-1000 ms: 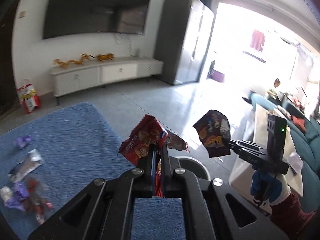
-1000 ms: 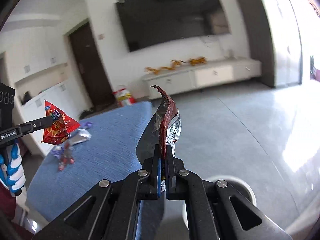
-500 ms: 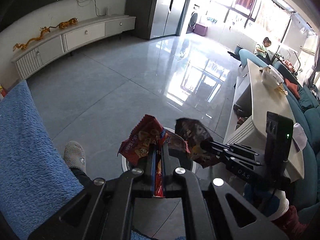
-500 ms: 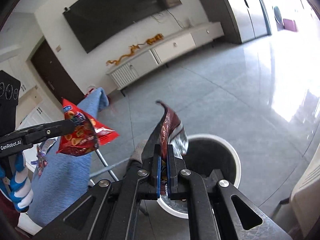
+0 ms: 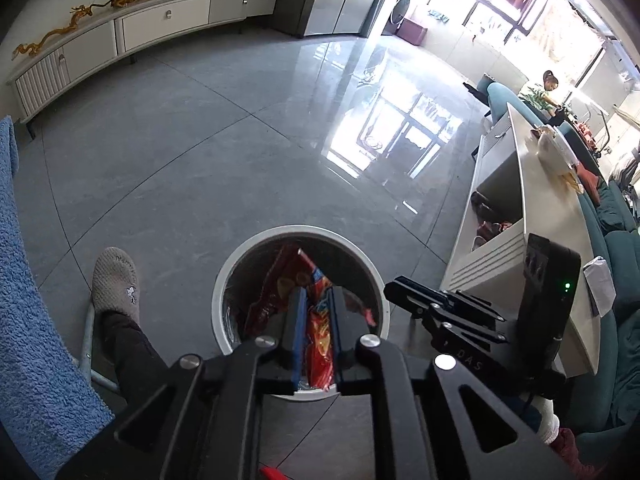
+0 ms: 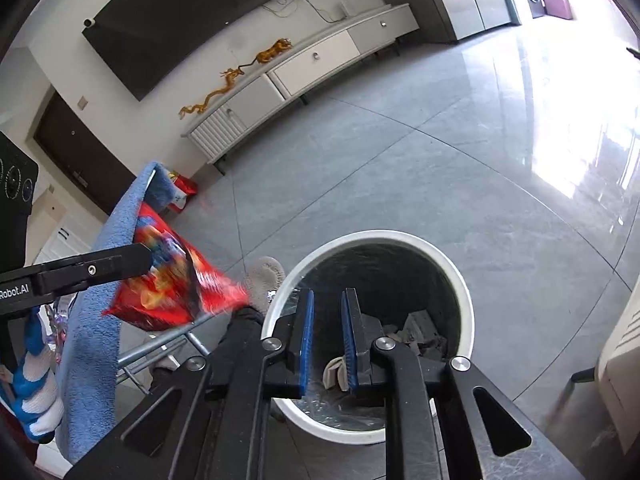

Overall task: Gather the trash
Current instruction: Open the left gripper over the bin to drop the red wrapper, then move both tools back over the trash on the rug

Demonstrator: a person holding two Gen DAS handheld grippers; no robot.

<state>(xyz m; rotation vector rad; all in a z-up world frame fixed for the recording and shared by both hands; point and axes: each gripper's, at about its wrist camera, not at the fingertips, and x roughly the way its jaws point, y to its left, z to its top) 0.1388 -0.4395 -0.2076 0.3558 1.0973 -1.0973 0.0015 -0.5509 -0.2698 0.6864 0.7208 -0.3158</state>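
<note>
A white round trash bin stands on the grey floor; it also shows in the right wrist view. My left gripper is over the bin, its jaws slightly apart with a red snack wrapper between them. In the right wrist view that wrapper is blurred beside the left gripper's finger. My right gripper is open and empty above the bin. Crumpled trash lies inside the bin.
A blue cloth-covered table is at the left, with its metal legs beside the bin. A slippered foot stands near the bin. A white cabinet is at the right. A TV console lines the far wall.
My right gripper has opened and the dark wrapper it held is gone from it. My left gripper has moved over the bin and its jaws have parted around the red wrapper.
</note>
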